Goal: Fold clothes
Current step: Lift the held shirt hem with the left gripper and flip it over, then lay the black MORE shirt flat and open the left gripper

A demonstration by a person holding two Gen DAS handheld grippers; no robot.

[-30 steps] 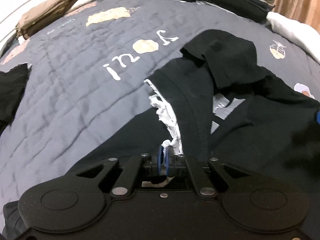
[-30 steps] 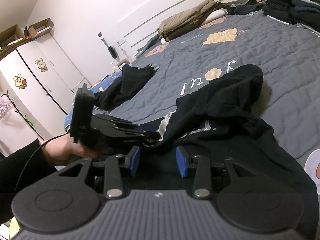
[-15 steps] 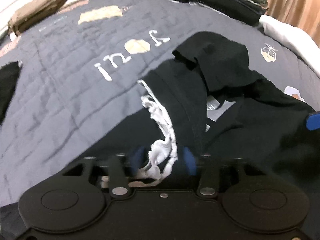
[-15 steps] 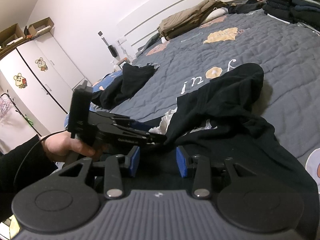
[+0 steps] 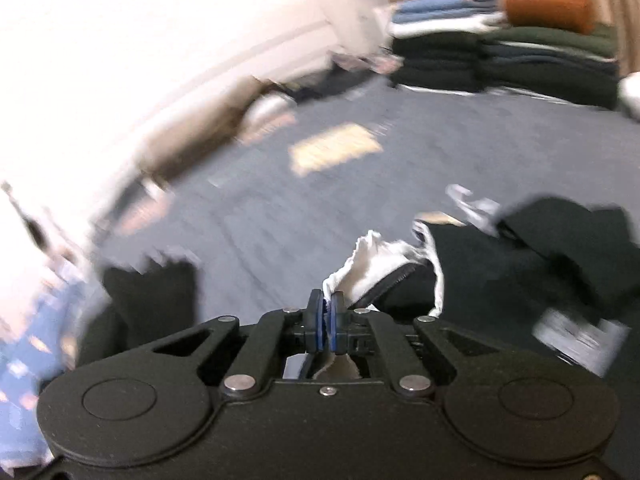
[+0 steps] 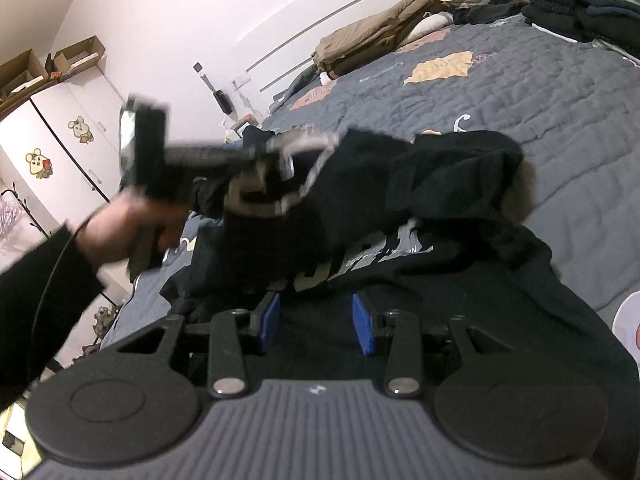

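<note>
Left wrist view is smearing with motion, but I am seeing my left gripper point(image 5: 326, 312) clenching its blue pads on the white inner edge of the black garment point(image 5: 496, 268), which is trailing off to the right of the pads over the grey quilt point(image 5: 312, 216). Beyond the garment, a stack of folded clothes point(image 5: 500, 56) is sitting at the quilt's far edge.

Right wrist view is showing my right gripper point(image 6: 316, 322) standing released, its blue pads apart, with the black garment point(image 6: 400, 208) spreading across the quilt point(image 6: 540, 92) under and past them; whether either pad is touching the cloth I cannot tell. Left of the garment, my left hand point(image 6: 120, 228) is gripping the left gripper point(image 6: 256, 156), which is lifting a bunched corner of the cloth above the quilt.
</note>
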